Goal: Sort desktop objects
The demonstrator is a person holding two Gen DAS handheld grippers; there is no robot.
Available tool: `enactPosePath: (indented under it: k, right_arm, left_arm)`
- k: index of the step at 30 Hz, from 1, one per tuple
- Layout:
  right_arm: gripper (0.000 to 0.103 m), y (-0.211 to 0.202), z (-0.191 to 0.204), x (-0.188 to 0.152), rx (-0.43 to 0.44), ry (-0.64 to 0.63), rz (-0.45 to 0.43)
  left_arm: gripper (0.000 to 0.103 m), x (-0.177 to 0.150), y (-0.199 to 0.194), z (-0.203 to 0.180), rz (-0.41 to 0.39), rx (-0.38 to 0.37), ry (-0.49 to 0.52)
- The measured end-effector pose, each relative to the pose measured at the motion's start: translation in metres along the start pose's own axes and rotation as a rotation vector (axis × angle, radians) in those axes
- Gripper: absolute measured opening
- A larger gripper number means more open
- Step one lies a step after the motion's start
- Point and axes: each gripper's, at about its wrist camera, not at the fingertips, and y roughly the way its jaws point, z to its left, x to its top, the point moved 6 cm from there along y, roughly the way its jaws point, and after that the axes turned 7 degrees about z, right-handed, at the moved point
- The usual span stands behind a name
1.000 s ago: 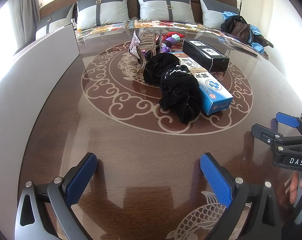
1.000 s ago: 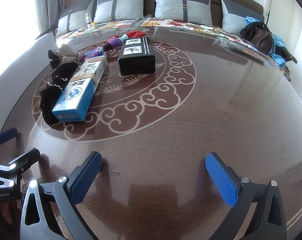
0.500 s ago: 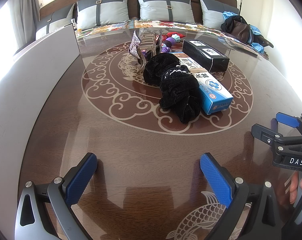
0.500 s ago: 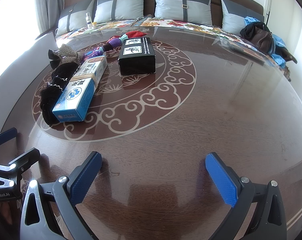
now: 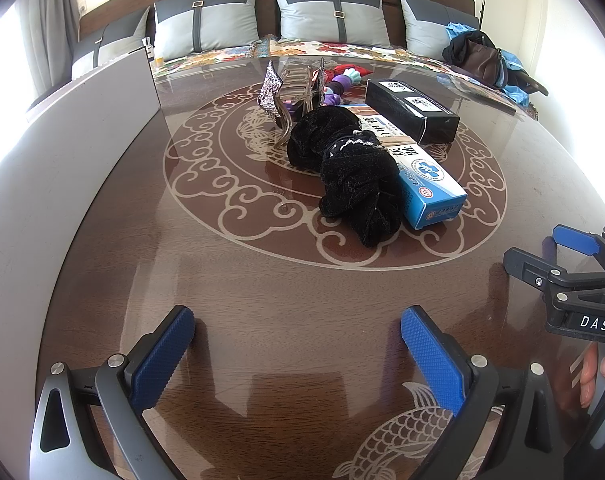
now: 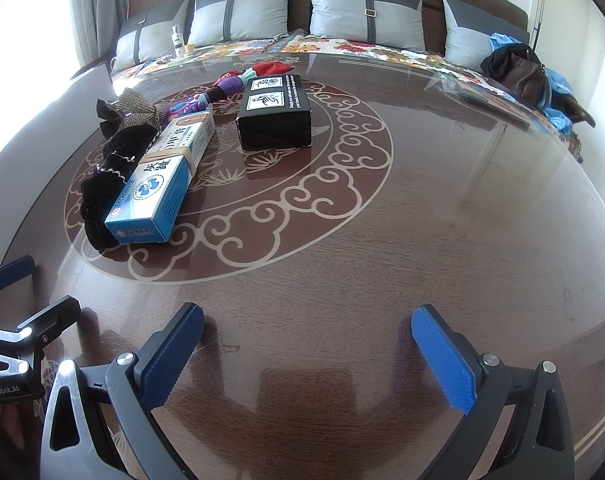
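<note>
Sorting not yet begun; left tongs [image 5: 294, 354] and right tongs [image 6: 308, 350] gape empty over the near worktop [image 6: 442, 220]; clutter sits mid-worktop; next, reach for the blue box [image 6: 162, 180].

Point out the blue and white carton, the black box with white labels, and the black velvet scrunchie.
blue and white carton [image 6: 158, 178], right wrist view, top face.
black box with white labels [image 6: 274, 114], right wrist view, lid.
black velvet scrunchie [image 5: 354, 184], left wrist view, folds.
</note>
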Motion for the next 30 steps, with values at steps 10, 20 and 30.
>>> enactPosePath:
  k: [10, 20, 30]
  right_arm:
    - [0.103, 0.0003, 0.0000, 0.0001, 0.000, 0.000, 0.000]
    - [0.103, 0.0003, 0.0001, 0.0001, 0.000, 0.000, 0.000]
    - [0.103, 0.0001, 0.0002, 0.0000, 0.000, 0.000, 0.000]
  left_arm:
    - [0.103, 0.0000, 0.0002, 0.0001, 0.000, 0.000, 0.000]
    - [0.103, -0.0001, 0.0004, 0.0002, -0.001, 0.000, -0.001]
    - [0.103, 0.0007, -0.0077, 0.0084, 0.014, -0.054, -0.015]
